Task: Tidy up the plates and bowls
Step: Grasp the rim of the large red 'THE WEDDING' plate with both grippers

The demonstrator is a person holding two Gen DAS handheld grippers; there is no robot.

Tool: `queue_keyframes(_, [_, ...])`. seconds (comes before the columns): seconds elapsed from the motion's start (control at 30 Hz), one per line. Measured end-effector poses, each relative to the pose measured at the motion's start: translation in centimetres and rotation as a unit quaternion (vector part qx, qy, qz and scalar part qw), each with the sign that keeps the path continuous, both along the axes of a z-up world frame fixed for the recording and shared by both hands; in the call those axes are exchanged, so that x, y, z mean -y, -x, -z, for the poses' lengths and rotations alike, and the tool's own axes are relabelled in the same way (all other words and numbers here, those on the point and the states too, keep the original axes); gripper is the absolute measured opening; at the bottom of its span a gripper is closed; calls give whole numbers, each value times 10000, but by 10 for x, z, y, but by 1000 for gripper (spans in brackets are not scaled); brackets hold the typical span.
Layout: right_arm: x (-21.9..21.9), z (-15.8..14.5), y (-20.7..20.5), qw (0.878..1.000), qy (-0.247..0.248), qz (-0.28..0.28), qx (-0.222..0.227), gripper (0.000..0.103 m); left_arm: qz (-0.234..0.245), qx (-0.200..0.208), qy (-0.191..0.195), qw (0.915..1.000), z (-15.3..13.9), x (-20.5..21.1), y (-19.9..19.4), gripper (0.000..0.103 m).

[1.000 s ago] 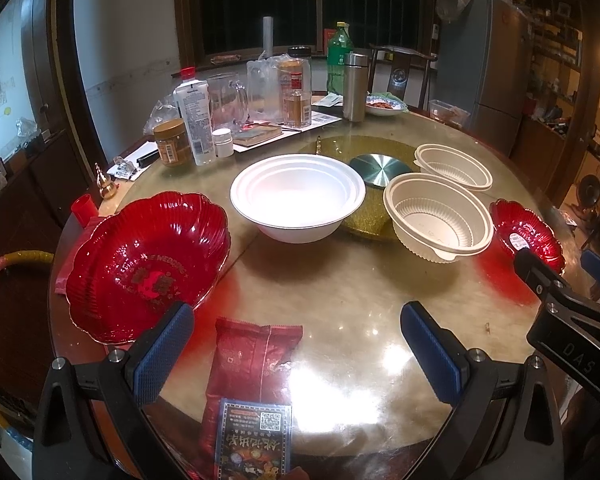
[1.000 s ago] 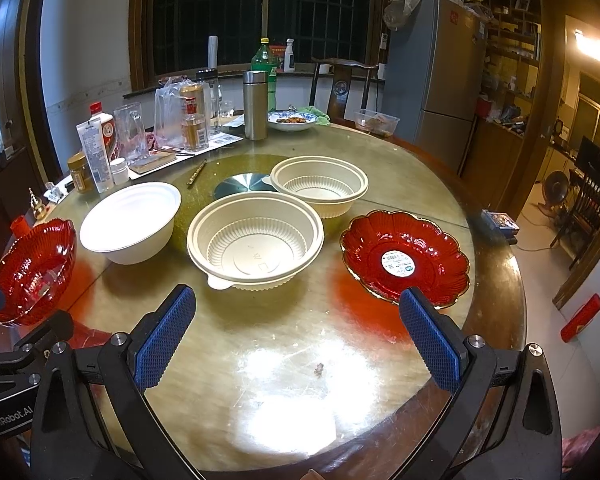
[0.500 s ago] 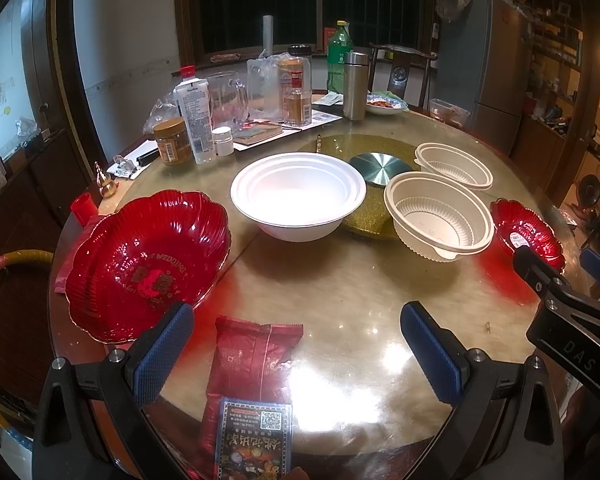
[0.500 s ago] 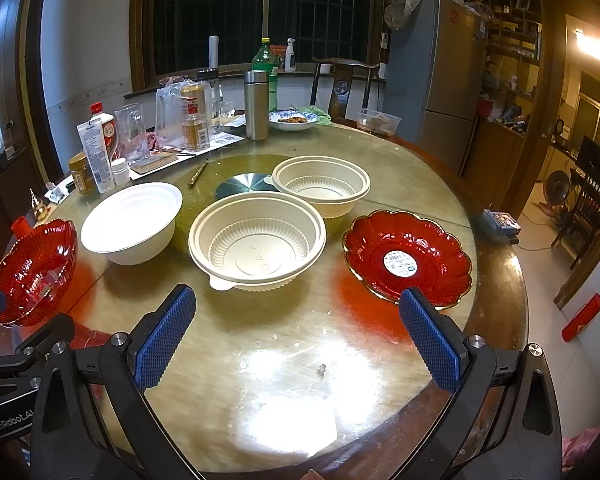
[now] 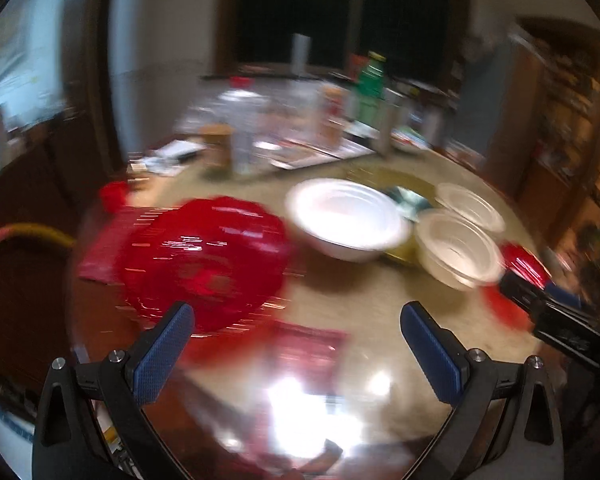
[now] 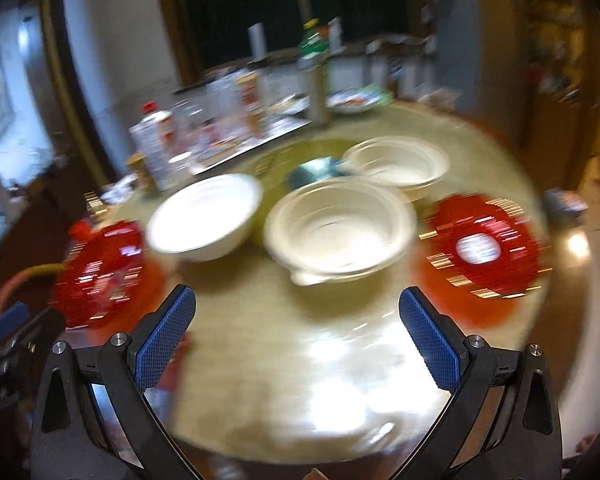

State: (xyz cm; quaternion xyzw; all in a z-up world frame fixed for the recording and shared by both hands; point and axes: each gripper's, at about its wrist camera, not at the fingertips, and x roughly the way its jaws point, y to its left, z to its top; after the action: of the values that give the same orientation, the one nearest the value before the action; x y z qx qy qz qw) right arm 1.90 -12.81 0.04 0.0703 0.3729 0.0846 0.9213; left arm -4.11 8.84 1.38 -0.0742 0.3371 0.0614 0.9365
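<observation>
Both views are blurred by motion. A large red scalloped bowl (image 5: 204, 256) sits near the table's left edge, just beyond my open left gripper (image 5: 296, 354). Right of it stand a white bowl (image 5: 346, 220), a cream ribbed bowl (image 5: 458, 252) and a second cream bowl (image 5: 470, 206) behind that. A smaller red plate (image 6: 482, 246) with a white sticker lies at the right. My right gripper (image 6: 296, 340) is open over the front of the table, with the cream ribbed bowl (image 6: 340, 230) ahead of it. Neither gripper holds anything.
Bottles, jars and a steel flask (image 6: 316, 84) crowd the far side of the round glass-topped table (image 6: 300, 360). A red snack packet (image 5: 304, 352) lies between my left fingers. A small dish of food (image 6: 352, 102) sits at the back. The other gripper's body (image 5: 560, 320) shows at the right.
Both cameras are now swinging fast and the views have blurred. The left view has turned left and pushed forward toward the red bowl; the dishes themselves have not moved.
</observation>
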Motion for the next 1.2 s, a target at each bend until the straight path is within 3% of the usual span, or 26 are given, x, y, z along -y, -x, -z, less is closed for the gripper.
queue_keyframes(0.1, [-27,7,-16,9959,-500,-613,-436,103,-637,-23,30,9980,6,-47,3,103])
queue_keyframes(0.23, [-77,25,-44,9801,-1024,-1341,-1049,103,-1210,-474,289,9911,31,-100,-9,103])
queue_keyframes(0.47, [-141,51,-86,9583,-1514,-1555,-1860,101,-1293,-789,538,9870,49,-129,-35,103])
queue_keyframes(0.57, [-157,58,-100,9543,-1534,-1524,-2063,92,-1212,-788,596,9877,48,-130,-45,102])
queue_keyframes(0.6, [-163,63,-106,9516,-1573,-1511,-2166,79,-1158,-792,629,9881,48,-131,-47,100])
queue_keyframes(0.63, [-166,65,-109,9488,-1619,-1502,-2259,67,-1118,-795,652,9884,50,-131,-51,96])
queue_keyframes(0.67, [-167,68,-111,9472,-1631,-1496,-2320,63,-1103,-833,668,9881,52,-132,-56,93])
queue_keyframes(0.87, [-180,81,-120,9466,-1547,-1482,-2407,57,-1239,-1204,891,9809,71,-144,-69,68])
queue_keyframes(0.93, [-182,82,-122,9484,-1470,-1477,-2391,46,-1286,-1384,1061,9762,81,-149,-74,53])
queue_keyframes(1.0, [-184,85,-124,9492,-1368,-1439,-2441,43,-1331,-1524,1129,9728,87,-151,-77,48])
queue_keyframes(1.07, [-185,88,-125,9499,-1292,-1426,-2464,33,-1294,-1606,1147,9718,91,-151,-82,42])
queue_keyframes(1.13, [-187,90,-127,9517,-1184,-1387,-2469,23,-1292,-1688,1039,9716,95,-149,-86,24])
queue_keyframes(1.2, [-190,93,-128,9530,-1080,-1370,-2478,17,-1275,-1644,1112,9718,95,-148,-87,17])
